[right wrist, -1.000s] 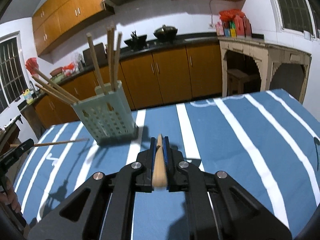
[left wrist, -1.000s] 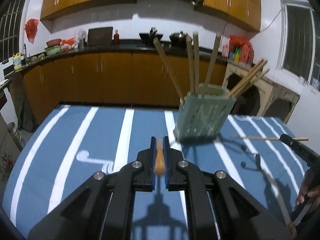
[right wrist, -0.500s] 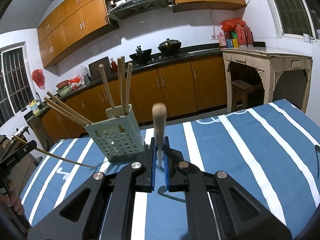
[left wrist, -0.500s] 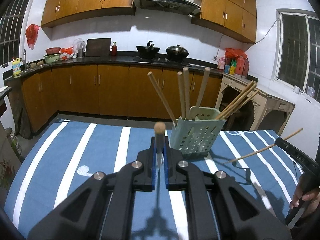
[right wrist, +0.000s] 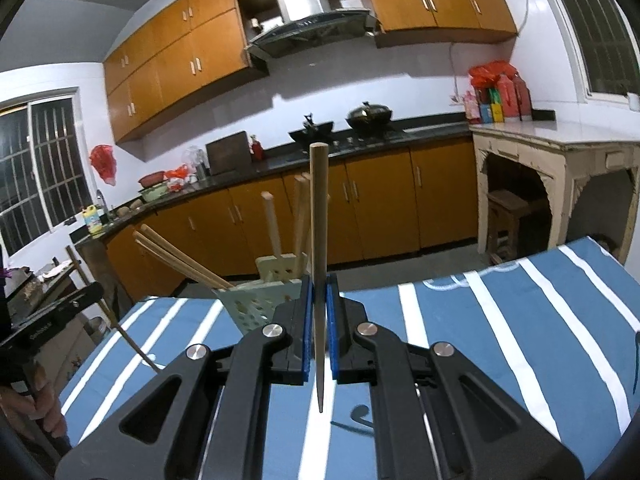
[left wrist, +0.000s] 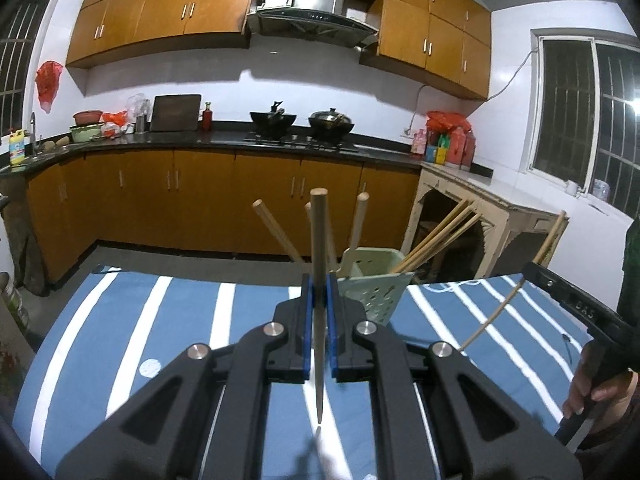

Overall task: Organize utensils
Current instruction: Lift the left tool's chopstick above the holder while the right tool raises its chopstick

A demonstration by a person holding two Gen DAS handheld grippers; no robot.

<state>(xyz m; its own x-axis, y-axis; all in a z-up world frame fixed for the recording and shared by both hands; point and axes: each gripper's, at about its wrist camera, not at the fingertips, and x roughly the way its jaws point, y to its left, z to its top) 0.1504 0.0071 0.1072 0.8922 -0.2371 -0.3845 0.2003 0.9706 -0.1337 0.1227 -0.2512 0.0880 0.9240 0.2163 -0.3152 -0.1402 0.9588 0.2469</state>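
Observation:
A pale green perforated utensil holder (left wrist: 374,288) stands on the blue striped tablecloth (left wrist: 168,312) with several wooden chopsticks in it; it also shows in the right wrist view (right wrist: 260,300). My left gripper (left wrist: 319,296) is shut on a wooden chopstick (left wrist: 319,264) held upright, thick end up, just near side of the holder. My right gripper (right wrist: 319,300) is shut on another upright chopstick (right wrist: 319,248), beside the holder. Each gripper shows in the other's view with its chopstick: the right one (left wrist: 576,308), the left one (right wrist: 56,316).
The table's far edge lies just behind the holder. Beyond it are orange kitchen cabinets (left wrist: 200,200), a counter with woks (left wrist: 276,118) and a pale side table (left wrist: 492,208) at the right.
Both grippers have lifted and tilted, so each held chopstick has swung from pointing forward to standing upright. The holder now sits lower and closer in both views.

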